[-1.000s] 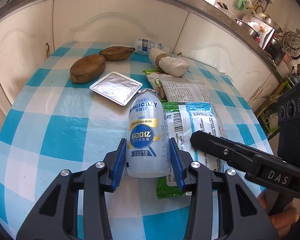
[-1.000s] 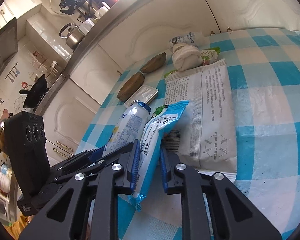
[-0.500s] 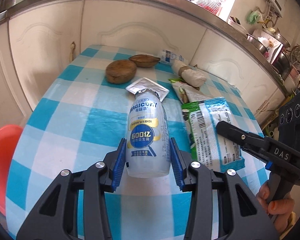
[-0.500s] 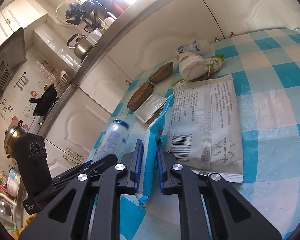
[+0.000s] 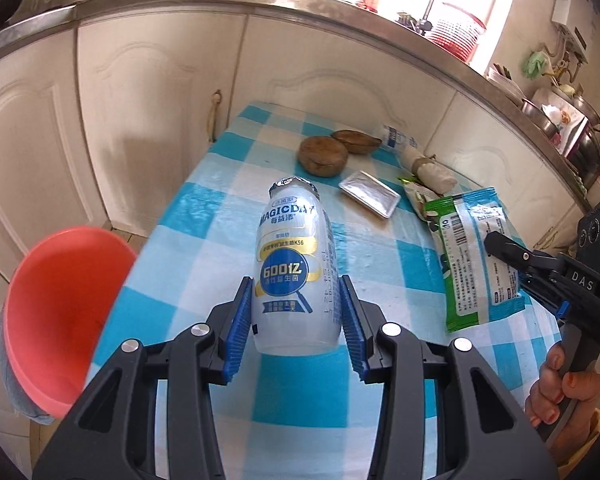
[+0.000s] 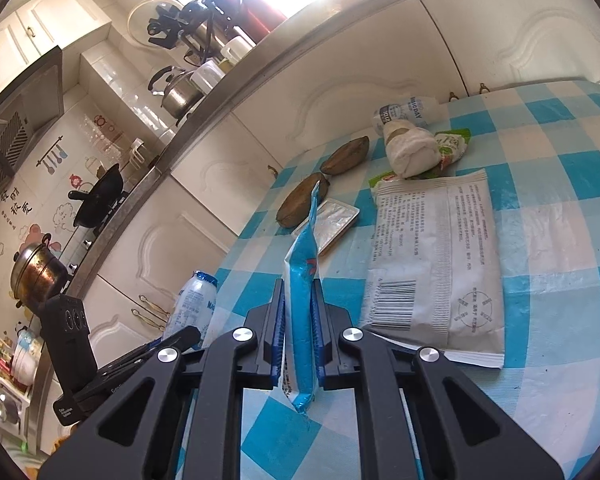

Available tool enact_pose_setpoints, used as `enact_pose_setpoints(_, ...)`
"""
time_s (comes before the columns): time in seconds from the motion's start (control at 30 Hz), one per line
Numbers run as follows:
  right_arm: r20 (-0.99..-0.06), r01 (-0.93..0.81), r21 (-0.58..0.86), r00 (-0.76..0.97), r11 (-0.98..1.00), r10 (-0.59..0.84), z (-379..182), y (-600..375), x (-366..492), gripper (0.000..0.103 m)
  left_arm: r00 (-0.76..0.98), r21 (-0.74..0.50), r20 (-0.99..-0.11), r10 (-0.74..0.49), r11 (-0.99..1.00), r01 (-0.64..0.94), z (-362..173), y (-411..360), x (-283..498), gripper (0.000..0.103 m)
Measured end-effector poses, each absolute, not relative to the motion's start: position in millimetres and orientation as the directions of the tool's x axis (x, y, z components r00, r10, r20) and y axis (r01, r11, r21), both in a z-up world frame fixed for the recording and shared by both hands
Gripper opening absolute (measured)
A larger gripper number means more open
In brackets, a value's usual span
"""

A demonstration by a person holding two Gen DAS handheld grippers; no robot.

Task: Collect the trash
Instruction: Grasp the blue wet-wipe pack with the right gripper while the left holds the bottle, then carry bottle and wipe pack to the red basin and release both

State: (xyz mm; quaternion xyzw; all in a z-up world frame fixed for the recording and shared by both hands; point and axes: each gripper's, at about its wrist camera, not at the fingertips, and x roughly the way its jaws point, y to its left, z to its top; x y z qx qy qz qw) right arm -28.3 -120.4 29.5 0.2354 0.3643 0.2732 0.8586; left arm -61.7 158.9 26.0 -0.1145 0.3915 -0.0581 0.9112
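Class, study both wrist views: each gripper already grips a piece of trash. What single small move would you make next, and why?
Probably carry the left gripper on toward the red basin beside the table and drop the bottle there. The bottle is already clamped and lifted; the basin's open mouth is close. The right gripper, pinching the blue wrapper, can follow.

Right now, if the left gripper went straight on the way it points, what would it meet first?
Probably the checked tablecloth: the left gripper, shut on the bottle, points down at it. The brown husk lies farther along; depth is unclear.
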Motion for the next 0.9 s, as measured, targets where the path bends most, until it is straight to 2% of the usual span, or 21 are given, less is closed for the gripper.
enact_pose_setpoints(0.2, -0.501, -0.285, 0.626, 0.567, 0.726, 0.655, 28.2, -114.8, -26.0, 0.013, 0.692, -0.252, -0.704, -0.161, 0.967, -0.031, 25.3, 182.5, -74.6, 0.044)
enact_pose_setpoints(0.57, -0.444, -0.293, 0.742, 0.461, 0.604, 0.769, 27.7, -86.3, -22.3, 0.013, 0.695, -0.264, -0.713, -0.093, 0.954, -0.143, 18.3, 232.8, -90.9, 0.044)
enact_pose_setpoints(0.9, -0.456, -0.319, 0.762, 0.355, 0.564, 0.816, 33.0, -40.6, -20.3, 0.013, 0.693, -0.272, -0.72, -0.023, 0.929, -0.252, 9.5, 281.8, -106.9, 0.044)
